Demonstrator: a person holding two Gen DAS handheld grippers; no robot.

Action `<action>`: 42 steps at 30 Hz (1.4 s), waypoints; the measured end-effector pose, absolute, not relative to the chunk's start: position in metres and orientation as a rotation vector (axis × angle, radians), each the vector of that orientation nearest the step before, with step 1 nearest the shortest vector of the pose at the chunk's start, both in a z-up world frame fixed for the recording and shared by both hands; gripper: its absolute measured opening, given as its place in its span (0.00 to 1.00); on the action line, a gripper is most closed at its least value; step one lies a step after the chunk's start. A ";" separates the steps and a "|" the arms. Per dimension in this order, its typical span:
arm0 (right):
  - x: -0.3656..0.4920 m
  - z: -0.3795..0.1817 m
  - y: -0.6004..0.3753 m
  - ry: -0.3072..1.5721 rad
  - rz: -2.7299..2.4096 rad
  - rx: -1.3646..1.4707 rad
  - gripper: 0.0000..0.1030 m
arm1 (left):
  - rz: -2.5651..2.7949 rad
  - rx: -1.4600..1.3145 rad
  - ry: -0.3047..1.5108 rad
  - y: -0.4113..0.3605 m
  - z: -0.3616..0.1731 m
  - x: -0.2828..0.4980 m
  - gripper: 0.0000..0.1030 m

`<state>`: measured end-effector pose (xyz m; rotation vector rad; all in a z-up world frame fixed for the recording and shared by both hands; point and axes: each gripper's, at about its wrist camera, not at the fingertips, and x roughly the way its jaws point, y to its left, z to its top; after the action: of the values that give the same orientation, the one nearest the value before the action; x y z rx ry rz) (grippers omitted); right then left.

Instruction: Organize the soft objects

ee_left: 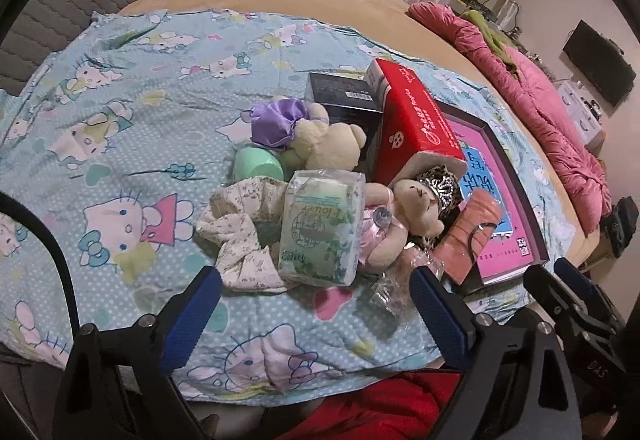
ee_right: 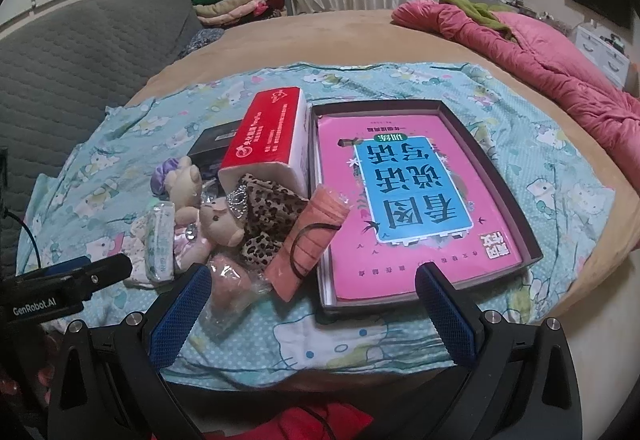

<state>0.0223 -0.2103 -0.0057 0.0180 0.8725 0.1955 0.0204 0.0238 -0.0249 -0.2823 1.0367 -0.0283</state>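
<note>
A heap of soft things lies on the Hello Kitty sheet (ee_left: 120,144): two beige teddy bears (ee_left: 332,144) (ee_left: 412,216), a purple satin piece (ee_left: 276,120), a floral cloth (ee_left: 240,232), a green tissue pack (ee_left: 320,228), a leopard cloth (ee_right: 268,216) and a rolled salmon cloth (ee_right: 308,244). My left gripper (ee_left: 316,276) is open and empty just in front of the tissue pack. My right gripper (ee_right: 312,276) is open and empty, near the salmon roll and a dark tray (ee_right: 500,184) holding a pink book (ee_right: 416,208).
A red tissue box (ee_right: 268,132) leans on a black box (ee_left: 344,96) behind the heap. A green cup (ee_left: 256,164) lies by the bears. A pink quilt (ee_right: 540,44) lies at the right bed edge. Folded clothes (ee_right: 228,2) are stacked at the back.
</note>
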 end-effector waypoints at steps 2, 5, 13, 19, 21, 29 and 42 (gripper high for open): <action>0.027 -0.009 -0.212 0.882 0.194 0.027 0.99 | -0.033 -0.281 1.034 0.023 -0.026 0.024 0.87; 0.035 -0.015 -0.213 0.894 0.183 0.036 0.99 | -0.034 -0.269 1.038 0.023 -0.031 0.029 0.84; 0.062 -0.038 -0.202 0.919 0.144 0.006 0.99 | -0.049 -0.271 1.056 0.025 -0.042 0.039 0.75; 0.077 -0.046 -0.202 0.900 0.123 -0.001 0.97 | -0.078 -0.273 1.046 0.027 -0.045 0.043 0.70; 0.080 -0.047 -0.202 0.892 0.132 0.012 0.94 | -0.089 -0.283 1.040 0.029 -0.046 0.045 0.67; 0.095 -0.059 -0.204 0.915 0.189 0.052 0.61 | -0.122 -0.305 1.038 0.029 -0.051 0.053 0.56; 0.096 -0.062 -0.211 0.902 0.265 0.109 0.29 | -0.156 -0.267 1.059 0.012 -0.059 0.070 0.32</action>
<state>0.0964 -0.2106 -0.0624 0.1087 0.9018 0.2645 0.0696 0.0125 -0.0585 -0.2674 1.0588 -0.1560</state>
